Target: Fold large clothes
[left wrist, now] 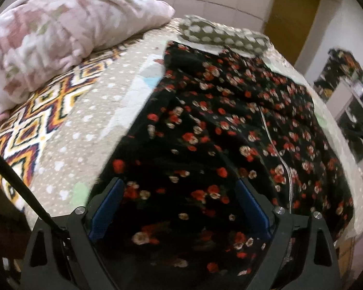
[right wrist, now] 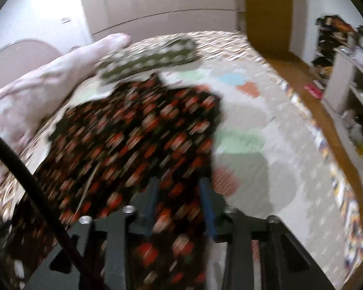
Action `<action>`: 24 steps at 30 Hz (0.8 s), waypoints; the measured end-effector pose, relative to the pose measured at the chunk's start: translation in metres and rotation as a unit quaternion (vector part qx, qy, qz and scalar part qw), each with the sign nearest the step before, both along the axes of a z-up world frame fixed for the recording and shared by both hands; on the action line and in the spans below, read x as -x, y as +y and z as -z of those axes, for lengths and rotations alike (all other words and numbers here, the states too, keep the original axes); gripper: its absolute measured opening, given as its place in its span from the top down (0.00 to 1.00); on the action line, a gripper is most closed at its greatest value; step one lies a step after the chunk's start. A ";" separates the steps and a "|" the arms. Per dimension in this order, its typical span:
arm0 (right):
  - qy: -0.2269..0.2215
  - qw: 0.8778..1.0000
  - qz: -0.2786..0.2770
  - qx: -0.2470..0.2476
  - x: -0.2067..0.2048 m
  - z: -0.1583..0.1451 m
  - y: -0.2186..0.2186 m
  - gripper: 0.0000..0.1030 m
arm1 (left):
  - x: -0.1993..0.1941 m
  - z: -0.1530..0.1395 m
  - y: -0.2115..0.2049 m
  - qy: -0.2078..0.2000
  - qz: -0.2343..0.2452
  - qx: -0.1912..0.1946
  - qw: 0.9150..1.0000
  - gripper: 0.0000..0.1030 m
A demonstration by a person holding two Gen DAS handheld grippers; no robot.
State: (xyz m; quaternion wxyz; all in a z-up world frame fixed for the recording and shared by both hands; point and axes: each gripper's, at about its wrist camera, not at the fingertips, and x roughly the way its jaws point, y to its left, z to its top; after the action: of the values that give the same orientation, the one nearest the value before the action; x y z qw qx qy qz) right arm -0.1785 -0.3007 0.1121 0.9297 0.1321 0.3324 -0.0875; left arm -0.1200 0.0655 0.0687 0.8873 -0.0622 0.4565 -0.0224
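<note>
Blue-padded jaws of the left gripper (left wrist: 181,207) stand wide over the near end of the dress (left wrist: 230,125), nothing pinched between them. That dress, black with red flowers, lies on the bed (left wrist: 94,111), its long axis running from the near edge toward the far end; its near hem is cut off below. Right gripper (right wrist: 180,205) jaws are narrow with dress cloth between them, though heavy blur hides the grip. Farther off lie a pink quilt (left wrist: 55,36) and a dotted pillow (left wrist: 220,35).

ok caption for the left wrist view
Open left tool poised above black floral garment spread on the patterned bed.
</note>
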 end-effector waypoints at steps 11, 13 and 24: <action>0.017 0.997 -0.024 -0.077 0.020 0.083 0.068 0.87 | 0.004 0.031 -0.026 0.035 0.011 -0.026 0.999 0.10; 0.017 0.997 -0.009 -0.075 0.023 0.093 0.072 0.86 | 0.005 0.033 -0.027 0.036 0.013 -0.034 0.999 0.10; -0.012 0.984 0.023 -0.174 0.031 0.105 0.053 0.77 | 0.007 0.045 -0.042 0.029 0.030 -0.084 0.996 0.00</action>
State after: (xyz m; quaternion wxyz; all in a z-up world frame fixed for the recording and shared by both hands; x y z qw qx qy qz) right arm -0.2098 -0.2481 0.0067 0.8942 0.3010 0.3279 -0.0484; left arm -0.1274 0.0235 0.0237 0.8745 0.0258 0.4843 -0.0091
